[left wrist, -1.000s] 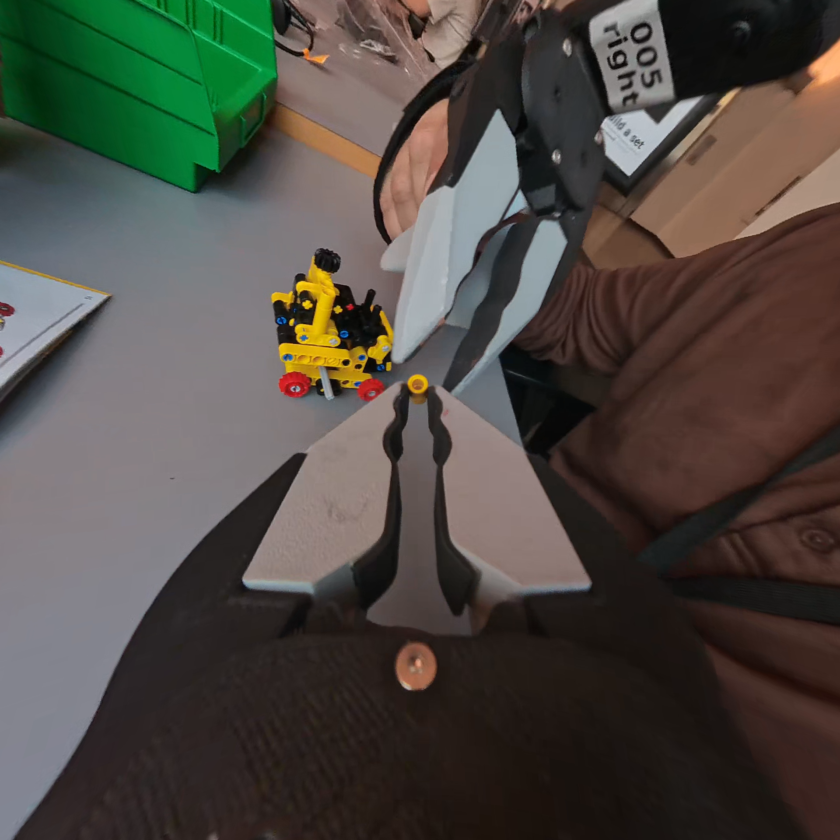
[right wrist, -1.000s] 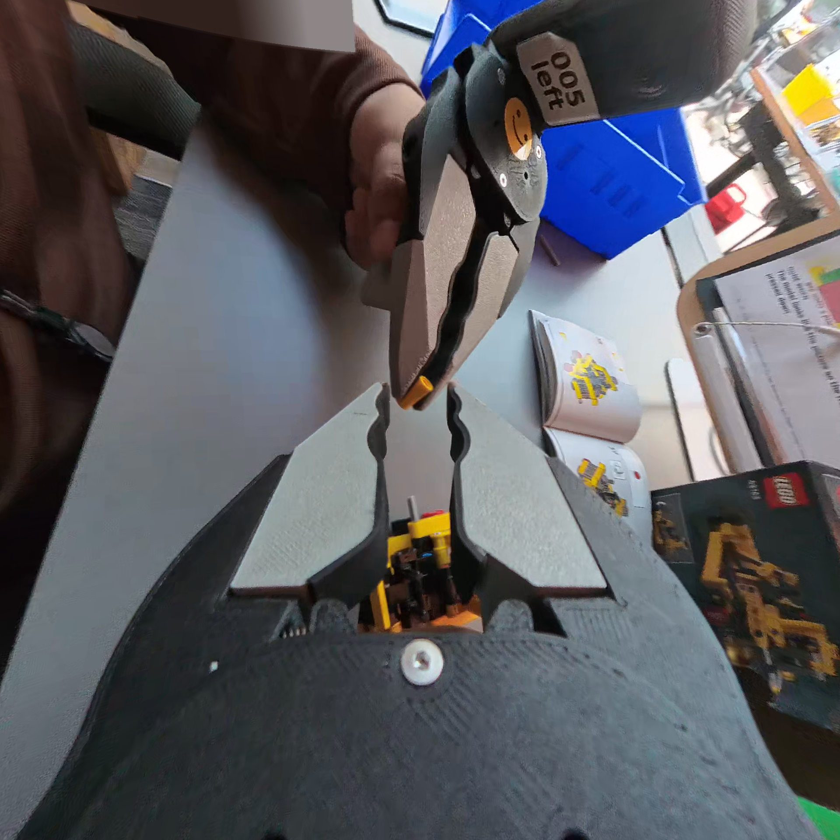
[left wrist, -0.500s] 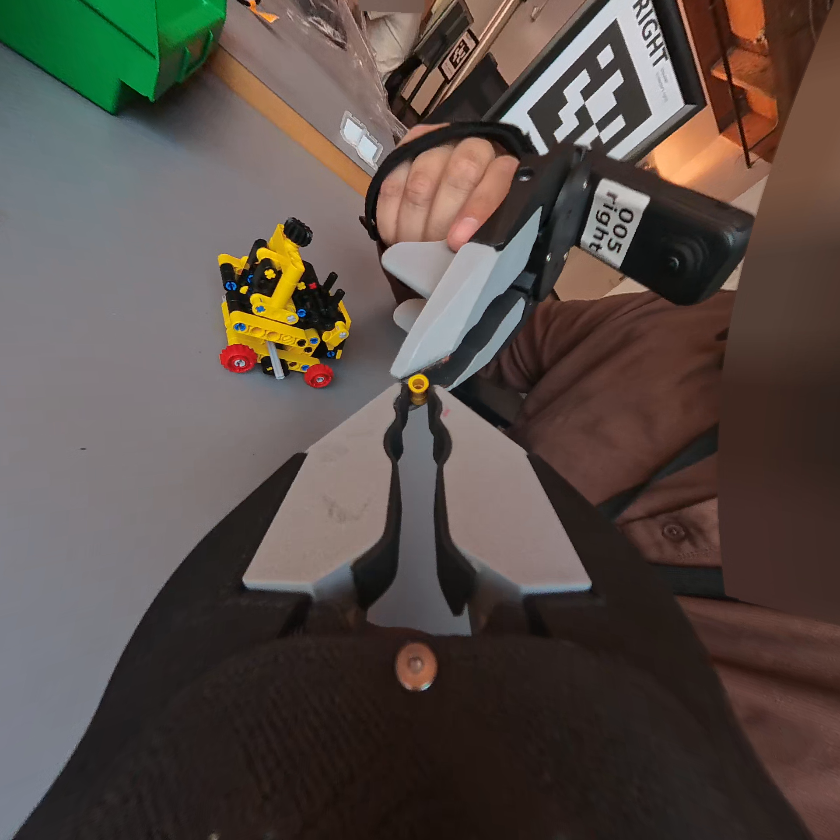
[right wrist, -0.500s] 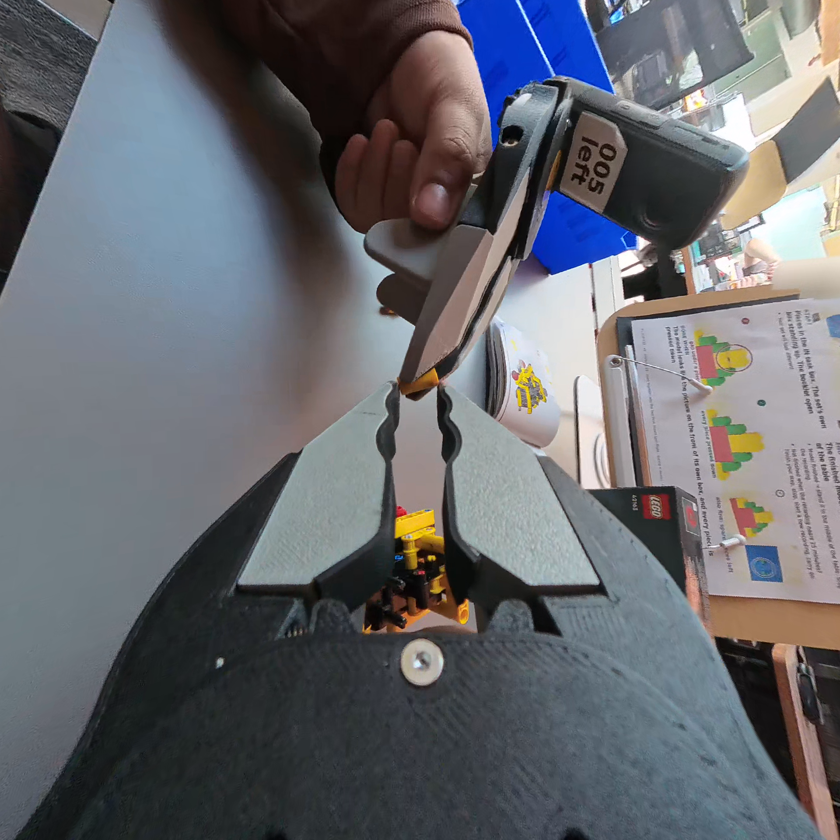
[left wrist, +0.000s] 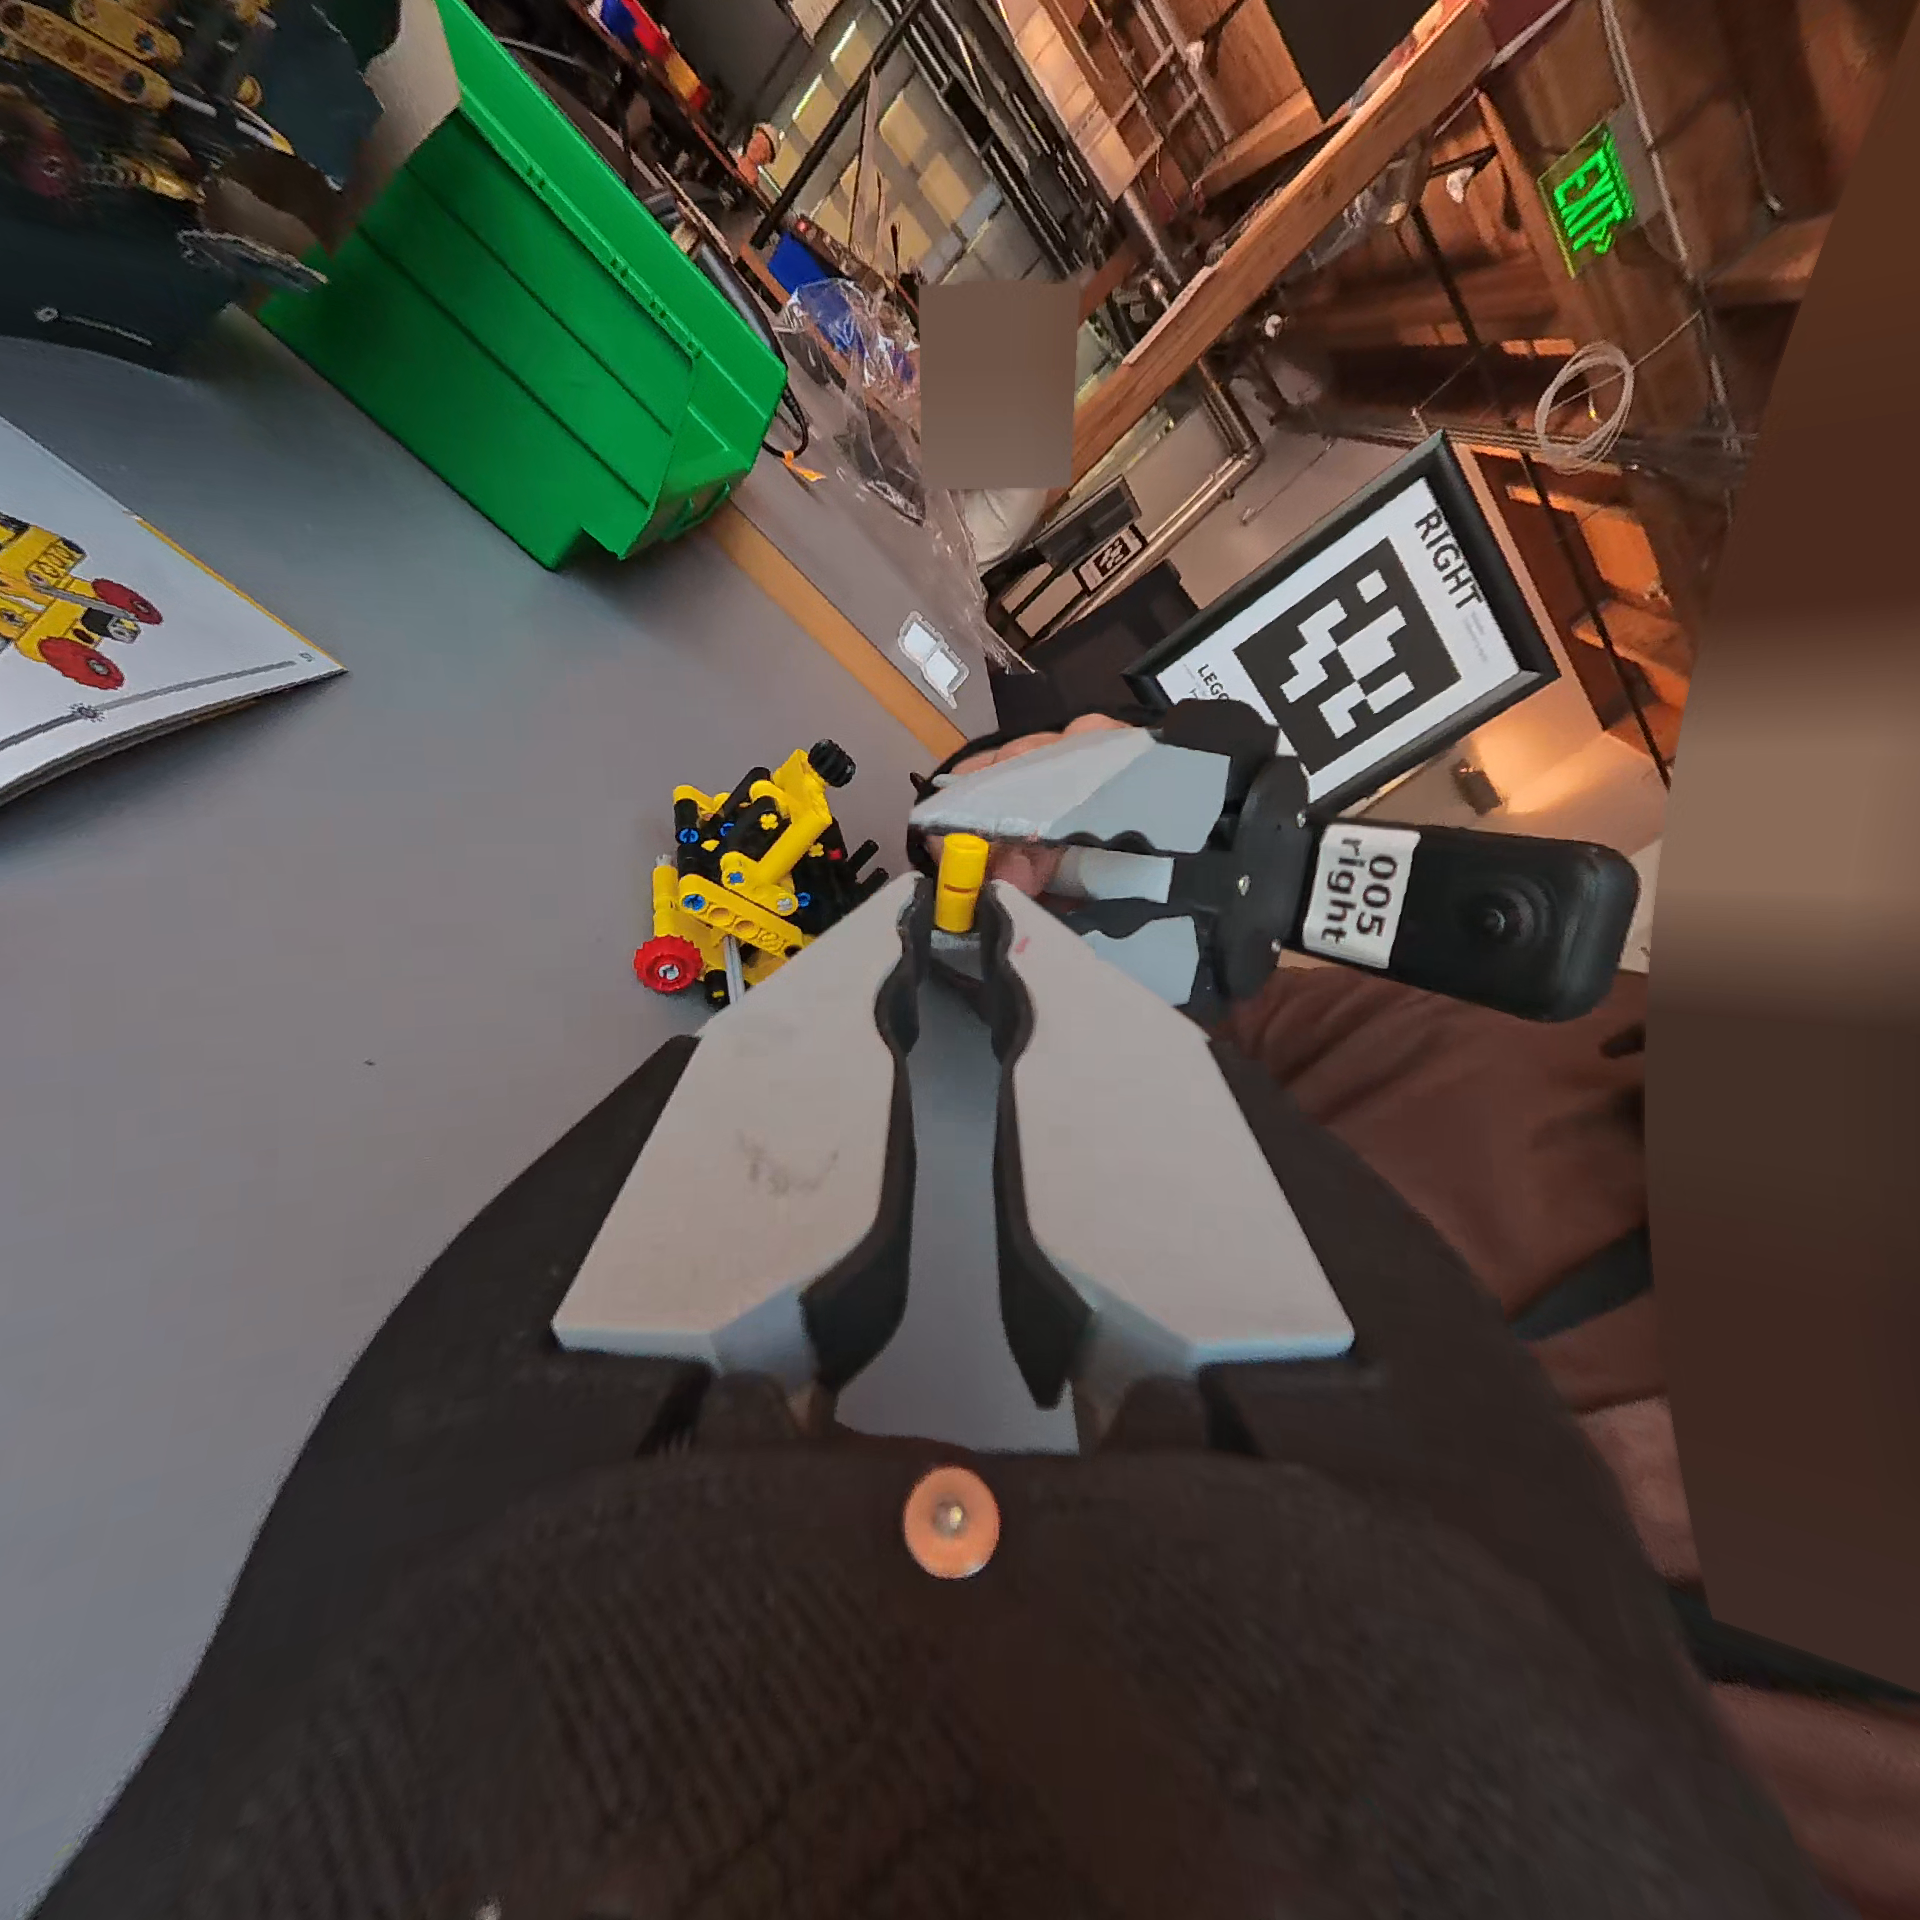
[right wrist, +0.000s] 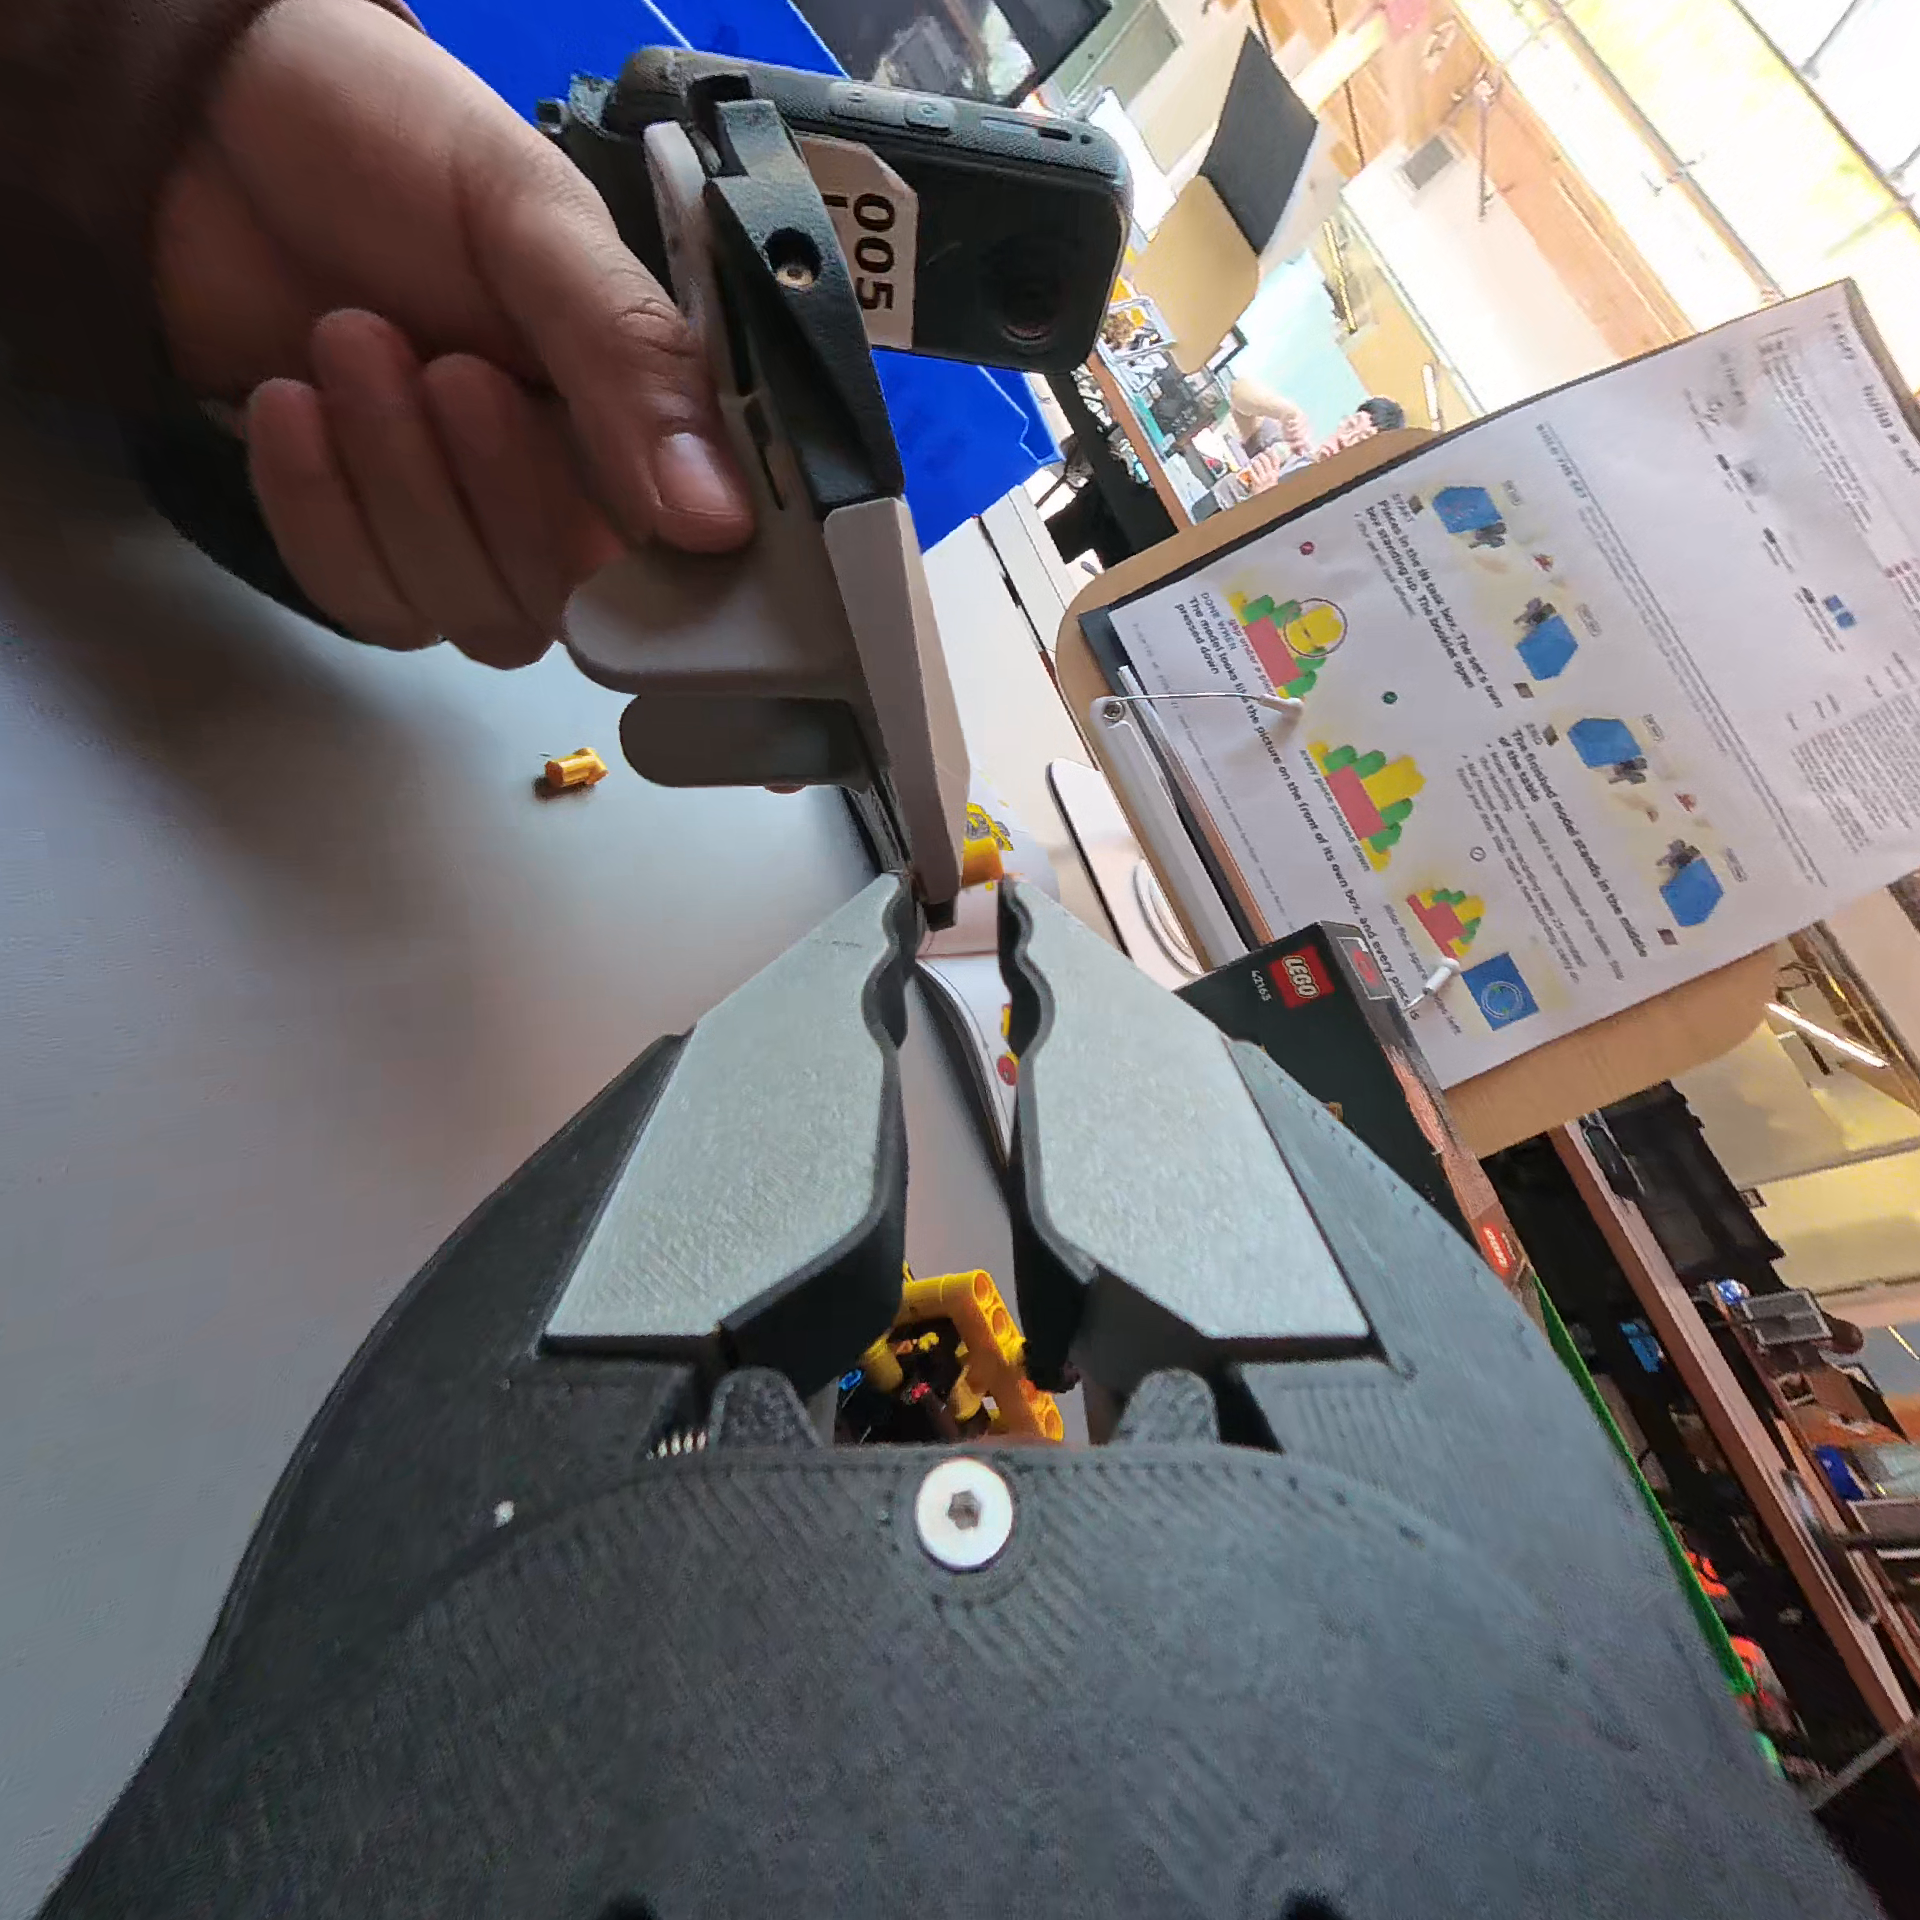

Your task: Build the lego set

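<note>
Lego connector (left wrist: 957,879): small yellow tube pinched at the left gripper (left wrist: 954,914) tips, held in the air over the grey table (left wrist: 312,935).
Light, rigid, slick plastic; tiny, so grip it across its barrel, mid-length. Right gripper (right wrist: 956,906) is parted just beside it, holding nothing. Half-built yellow model (left wrist: 753,878) sits on the table left of the tips.

the left wrist view looks forward along its own fingers (left wrist: 790,1132), low over the grey table (left wrist: 312,987), close to the right gripper (left wrist: 971,873). the right wrist view looks the opposite way, close on the left gripper (right wrist: 940,894). both share the yellow lego model (left wrist: 753,883), the table and the booklet (left wrist: 125,634).
</note>
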{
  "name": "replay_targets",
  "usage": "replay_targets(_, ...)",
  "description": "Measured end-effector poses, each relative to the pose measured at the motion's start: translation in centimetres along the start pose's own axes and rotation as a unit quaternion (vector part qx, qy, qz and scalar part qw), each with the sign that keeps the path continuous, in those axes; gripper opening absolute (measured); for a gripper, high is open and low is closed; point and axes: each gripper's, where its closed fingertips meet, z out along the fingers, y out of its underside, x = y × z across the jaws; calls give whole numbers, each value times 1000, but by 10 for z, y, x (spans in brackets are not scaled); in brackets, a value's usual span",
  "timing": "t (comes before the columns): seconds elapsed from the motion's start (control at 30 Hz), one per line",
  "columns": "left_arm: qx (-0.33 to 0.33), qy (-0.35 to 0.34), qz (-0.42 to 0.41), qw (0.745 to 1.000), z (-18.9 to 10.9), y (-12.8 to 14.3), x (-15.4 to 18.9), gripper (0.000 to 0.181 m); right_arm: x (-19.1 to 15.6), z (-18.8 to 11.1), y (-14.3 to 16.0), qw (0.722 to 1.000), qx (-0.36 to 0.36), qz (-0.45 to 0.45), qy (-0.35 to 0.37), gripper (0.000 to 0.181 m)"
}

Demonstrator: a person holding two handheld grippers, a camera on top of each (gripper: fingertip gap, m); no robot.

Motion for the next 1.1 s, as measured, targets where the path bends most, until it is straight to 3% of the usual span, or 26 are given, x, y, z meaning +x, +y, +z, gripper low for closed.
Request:
replay_targets(0.17, 10, 19, -17, 1000, -1, -1, 1, 5, -1, 1, 0, 1000, 5, 23, -5, 12)
replay_targets(0.33, -73, -59, 88, 992, -10, 12, -17, 5, -19, -1, 3, 995, 22, 48, -87, 9)
replay_targets(0.53, -188, -63, 147, 969, -14, 42, -11, 5, -52, -10, 5, 975, 40, 58, -208, 23)
replay_targets(0.77, -267, -35, 125, 955, -21, 71, -9, 5, -80, -20, 4, 957, 47, 35, -284, 15)
replay_targets(1.1, -325, -6, 119, 938, -21, 98, -1, 5, -87, -28, -6, 946, 71, 44, -314, 9)
